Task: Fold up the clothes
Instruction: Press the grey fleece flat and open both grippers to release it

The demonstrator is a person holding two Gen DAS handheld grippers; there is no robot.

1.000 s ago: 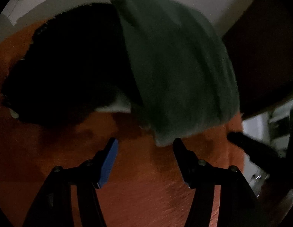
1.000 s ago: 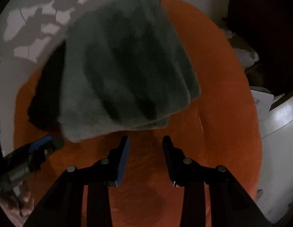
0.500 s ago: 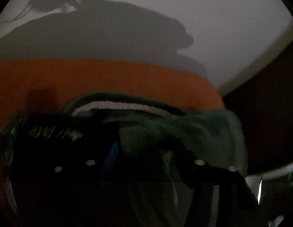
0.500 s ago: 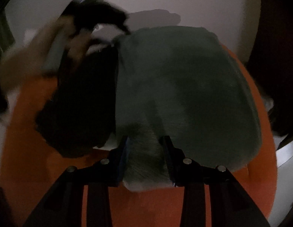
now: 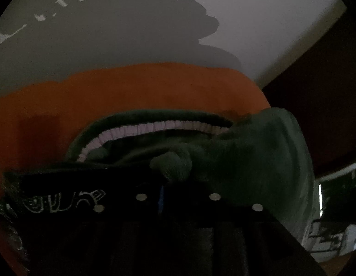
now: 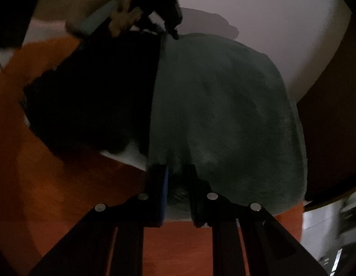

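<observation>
A dark green fleece cloth [image 6: 223, 115] lies on an orange cover [image 6: 63, 195], overlapping a black garment [image 6: 92, 96] on its left. My right gripper [image 6: 178, 172] is at the cloth's near edge. Its jaws are closing, with the green hem pinched between the pads. My left gripper [image 6: 171, 27], held by a hand [image 6: 122, 16], is at the cloth's far edge. In the left wrist view its fingers are lost in the dark. A puckered knob of green cloth [image 5: 171, 165] stands between them as the jaws ease open. White ribbed trim [image 5: 155, 126] shows beyond it.
The black garment carries a white print [image 5: 63, 202]. A pale wall [image 5: 246, 23] rises behind the orange cover. Dark furniture [image 6: 334, 115] stands close on the right, with light-coloured clutter [image 5: 327, 230] low beside it.
My left gripper went from hovering open over the orange cover down into the clothes at their far edge. My right gripper slid forward onto the green cloth's near hem, and its jaws narrowed on it.
</observation>
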